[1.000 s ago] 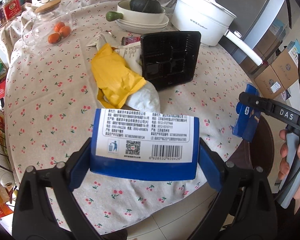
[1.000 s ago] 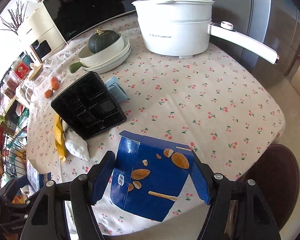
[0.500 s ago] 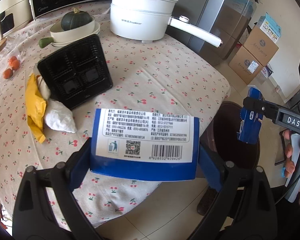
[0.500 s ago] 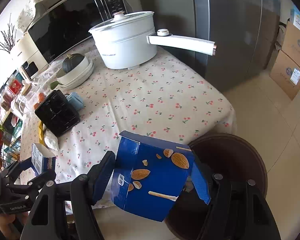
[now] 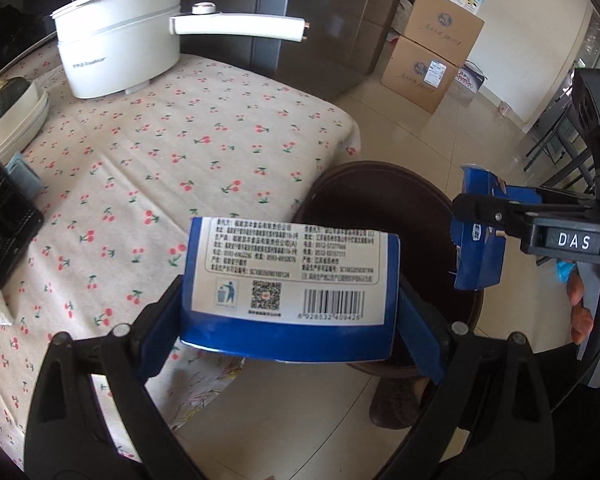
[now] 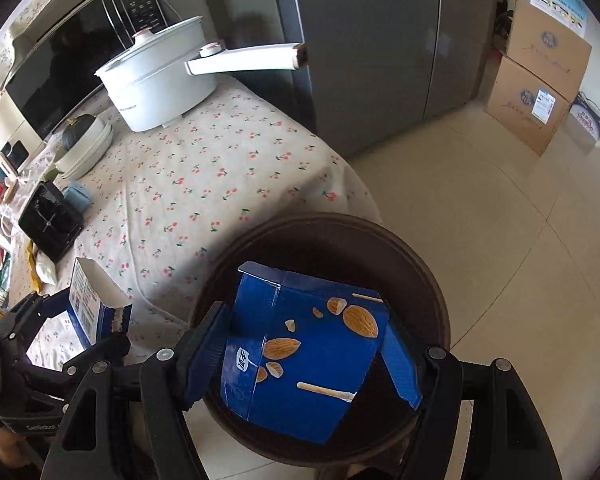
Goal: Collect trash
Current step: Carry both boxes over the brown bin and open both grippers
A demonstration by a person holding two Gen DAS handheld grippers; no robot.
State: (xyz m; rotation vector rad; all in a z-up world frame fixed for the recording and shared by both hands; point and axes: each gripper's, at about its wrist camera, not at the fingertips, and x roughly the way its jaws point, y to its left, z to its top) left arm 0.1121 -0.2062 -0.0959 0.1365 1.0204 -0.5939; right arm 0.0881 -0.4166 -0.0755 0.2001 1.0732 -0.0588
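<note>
My left gripper [image 5: 291,320] is shut on a blue box with a white barcode label [image 5: 291,272], held over the table's edge beside the dark round bin [image 5: 380,216]. My right gripper [image 6: 304,356] is shut on a blue almond box [image 6: 304,344], held directly above the mouth of the bin [image 6: 420,256]. The almond box also shows in the left wrist view [image 5: 478,240], and the labelled box in the right wrist view [image 6: 91,300]. More trash lies on the table: a black plastic tray [image 6: 51,220], a white crumpled wrapper [image 6: 45,270] and a yellow wrapper [image 6: 31,256].
The table has a cherry-print cloth [image 5: 159,152]. On it stand a white pot with a long handle [image 5: 119,56] and white dishes with a green squash [image 6: 83,144]. A grey fridge [image 6: 380,40] and stacked cardboard boxes [image 6: 536,92] stand on the tiled floor.
Both grippers have swung right, off the table toward the bin, each still holding its box. The right gripper's almond box has come over the bin's mouth.
</note>
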